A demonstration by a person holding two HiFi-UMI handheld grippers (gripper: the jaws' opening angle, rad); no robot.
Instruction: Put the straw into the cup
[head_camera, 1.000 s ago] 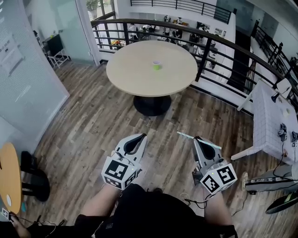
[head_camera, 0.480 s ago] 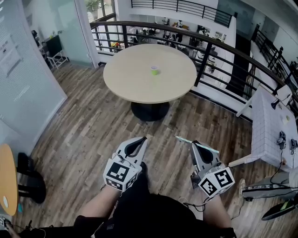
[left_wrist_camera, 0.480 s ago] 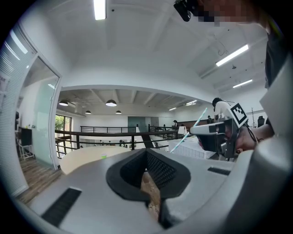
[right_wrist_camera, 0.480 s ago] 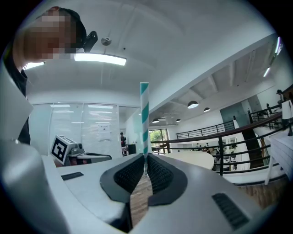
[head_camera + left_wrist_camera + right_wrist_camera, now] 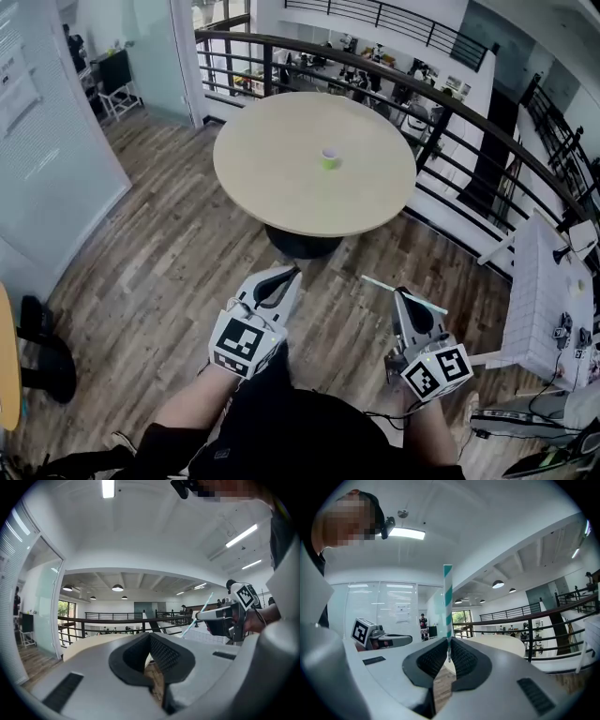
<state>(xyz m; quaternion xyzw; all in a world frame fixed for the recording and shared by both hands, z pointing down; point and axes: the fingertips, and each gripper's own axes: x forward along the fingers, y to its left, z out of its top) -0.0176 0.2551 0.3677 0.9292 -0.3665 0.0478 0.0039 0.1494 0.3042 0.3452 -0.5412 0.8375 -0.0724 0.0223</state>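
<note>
A small green cup (image 5: 330,159) stands near the middle of the round beige table (image 5: 272,178), far ahead of both grippers. My right gripper (image 5: 399,294) is shut on a teal-and-white striped straw (image 5: 412,298), which lies crosswise in the head view. In the right gripper view the straw (image 5: 448,606) stands upright, pinched at the jaw tips of my right gripper (image 5: 448,654). My left gripper (image 5: 284,274) is shut and holds nothing; its tips (image 5: 150,635) meet. Both grippers hover over the wooden floor, short of the table's near edge. The left gripper view also shows the right gripper (image 5: 224,618) with the straw (image 5: 197,616).
A dark metal railing (image 5: 450,112) curves behind the table, with an open drop beyond. A glass wall (image 5: 56,141) stands at the left and a white table (image 5: 548,281) at the right. A black stool base (image 5: 42,366) sits at the lower left.
The table and cup have come closer in the head view as both grippers moved forward together. The straw stays in the right gripper.
</note>
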